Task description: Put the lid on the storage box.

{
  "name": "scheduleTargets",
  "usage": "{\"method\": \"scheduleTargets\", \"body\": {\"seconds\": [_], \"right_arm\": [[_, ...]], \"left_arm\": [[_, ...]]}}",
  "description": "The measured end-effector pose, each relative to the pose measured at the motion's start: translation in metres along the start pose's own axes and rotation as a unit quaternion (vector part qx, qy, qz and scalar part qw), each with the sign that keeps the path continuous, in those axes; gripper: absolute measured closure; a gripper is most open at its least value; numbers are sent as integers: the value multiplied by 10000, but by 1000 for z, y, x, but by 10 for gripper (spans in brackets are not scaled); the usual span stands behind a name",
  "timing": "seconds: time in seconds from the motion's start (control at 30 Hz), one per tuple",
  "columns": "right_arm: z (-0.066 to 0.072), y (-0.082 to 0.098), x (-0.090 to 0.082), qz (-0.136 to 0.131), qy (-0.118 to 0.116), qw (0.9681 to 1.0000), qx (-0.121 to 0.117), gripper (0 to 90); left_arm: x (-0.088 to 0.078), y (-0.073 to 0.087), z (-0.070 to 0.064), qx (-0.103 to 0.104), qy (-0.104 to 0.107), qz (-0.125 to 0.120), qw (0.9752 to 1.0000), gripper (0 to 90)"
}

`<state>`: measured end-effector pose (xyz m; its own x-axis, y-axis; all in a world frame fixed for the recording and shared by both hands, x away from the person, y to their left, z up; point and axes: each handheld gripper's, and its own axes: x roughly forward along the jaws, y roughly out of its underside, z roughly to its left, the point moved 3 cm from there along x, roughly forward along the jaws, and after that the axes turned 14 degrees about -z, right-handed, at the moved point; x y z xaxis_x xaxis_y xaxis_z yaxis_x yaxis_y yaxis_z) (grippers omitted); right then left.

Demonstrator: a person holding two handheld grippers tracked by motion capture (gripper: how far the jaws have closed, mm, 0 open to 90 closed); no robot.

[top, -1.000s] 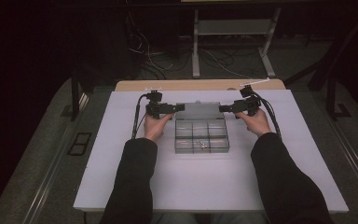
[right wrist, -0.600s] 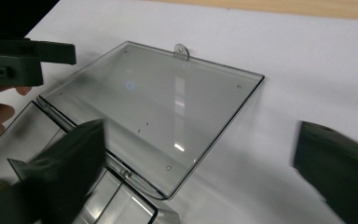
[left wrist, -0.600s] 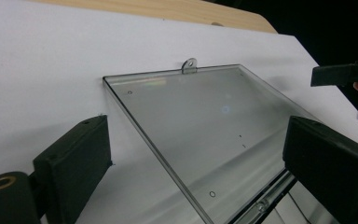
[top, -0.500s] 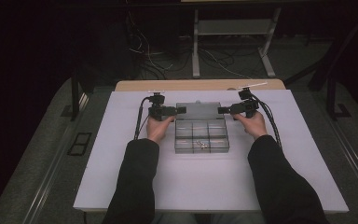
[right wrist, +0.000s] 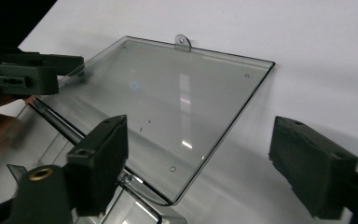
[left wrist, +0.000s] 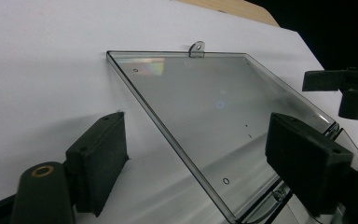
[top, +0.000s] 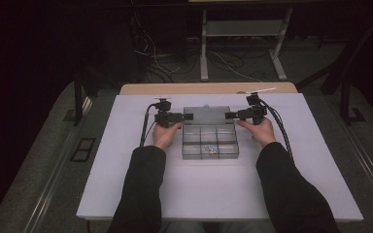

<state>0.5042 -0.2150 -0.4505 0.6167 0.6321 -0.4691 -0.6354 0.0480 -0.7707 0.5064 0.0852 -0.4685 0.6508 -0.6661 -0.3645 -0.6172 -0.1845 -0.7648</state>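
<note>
Clear plastic compartment box [top: 210, 141] sits near the middle of the white counter [top: 126, 184], toward its far edge, with its lid [top: 209, 115] swung open and lying back flat on the counter behind the base. Left hand-held gripper [top: 184, 116] straddles the lid's left edge and right hand-held gripper [top: 229, 115] the lid's right edge. In the left gripper view the left hand-held gripper's jaws have just been closing, but both pads are apart from the plastic, the edge of the lid [left wrist: 200, 116] between them, nothing gripped. Same in the right gripper view: jaws have just been closing, the lid [right wrist: 186, 116] between them, not yet clamped. Step looks like taking hold of the lid at both sides, probably to swing it shut. Next move calls for both pairs of jaws to pinch the thin edges evenly, then lift together about the hinge. The base is divided into cells; a few small pale parts [top: 209, 150] lie in a near middle cell, the other cells look empty, hard to tell.
</note>
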Motion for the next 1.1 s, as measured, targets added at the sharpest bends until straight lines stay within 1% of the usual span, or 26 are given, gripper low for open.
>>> {"method": "scheduleTargets", "body": {"seconds": [0.07,0.17,0.2,0.3,0.4,0.43,0.67,0.73,0.93,1.1], "right_arm": [[0,2,2,41,53,9999,103,244],[-1,5,5,101,44,9998,139,285],[0,5,6,104,40,9998,177,288],[0,6,7,105,60,9996,240,321],[0,7,8,137,70,9994,295,330],[-1,7,8,155,73,9995,269,332],[-1,9,10,179,59,9992,363,346],[-1,9,11,181,59,9991,388,347],[-2,10,11,191,55,9989,422,348],[-1,9,11,198,61,9988,453,351]], "left_arm": [[1,1,0,-20,-45,21,10000,229],[1,2,1,-27,-64,48,10000,257],[1,3,0,-34,-97,66,9999,263],[1,3,0,-56,-108,82,9999,295],[2,4,-1,-92,-120,114,9998,318],[3,5,-1,-93,-109,122,9998,323],[4,6,-2,-314,55,120,9994,389],[5,7,-2,-376,62,100,9992,406],[4,6,-2,-415,56,106,9991,425],[4,6,-3,-385,34,80,9992,436]]}}
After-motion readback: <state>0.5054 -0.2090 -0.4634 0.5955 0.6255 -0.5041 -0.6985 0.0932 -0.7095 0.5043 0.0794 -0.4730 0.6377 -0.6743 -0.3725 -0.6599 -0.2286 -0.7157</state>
